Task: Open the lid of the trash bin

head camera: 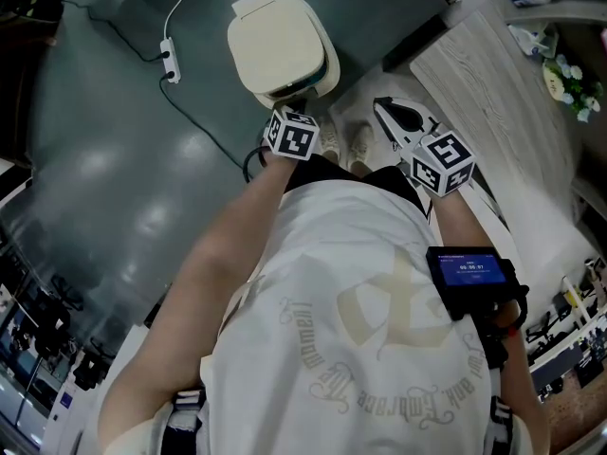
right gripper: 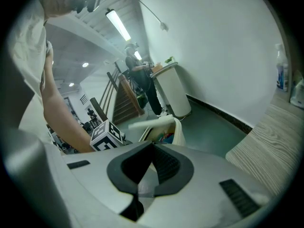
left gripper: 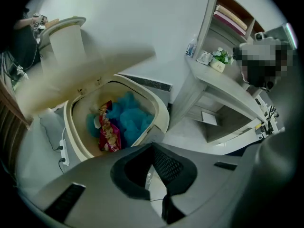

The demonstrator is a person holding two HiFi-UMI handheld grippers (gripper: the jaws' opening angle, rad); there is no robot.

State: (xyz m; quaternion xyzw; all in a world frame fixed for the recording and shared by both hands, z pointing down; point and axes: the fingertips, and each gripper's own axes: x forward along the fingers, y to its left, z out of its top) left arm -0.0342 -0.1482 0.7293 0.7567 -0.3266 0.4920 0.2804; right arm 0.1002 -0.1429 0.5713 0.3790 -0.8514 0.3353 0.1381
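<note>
The cream trash bin point(head camera: 285, 50) stands on the dark floor just ahead of my feet. In the left gripper view its lid point(left gripper: 80, 75) is raised and blurred, tilted up over the bin's rim point(left gripper: 160, 109). Inside lie blue stuffing point(left gripper: 128, 118) and a red snack bag point(left gripper: 108, 132). My left gripper point(left gripper: 153, 145) hovers above the bin's front edge, shut and holding nothing, apart from the lid. Its marker cube point(head camera: 292, 133) hides its tips in the head view. My right gripper point(head camera: 396, 117) is to the right of the bin, shut and empty; from it the bin point(right gripper: 176, 127) shows with the lid up.
A white power strip and cable point(head camera: 171, 60) lie on the floor left of the bin. At the right stands a pale wooden desk point(head camera: 493, 93) with small flowers point(head camera: 572, 81). A second, tall white bin point(left gripper: 66, 39) stands by the wall. A person point(right gripper: 140, 80) stands far off.
</note>
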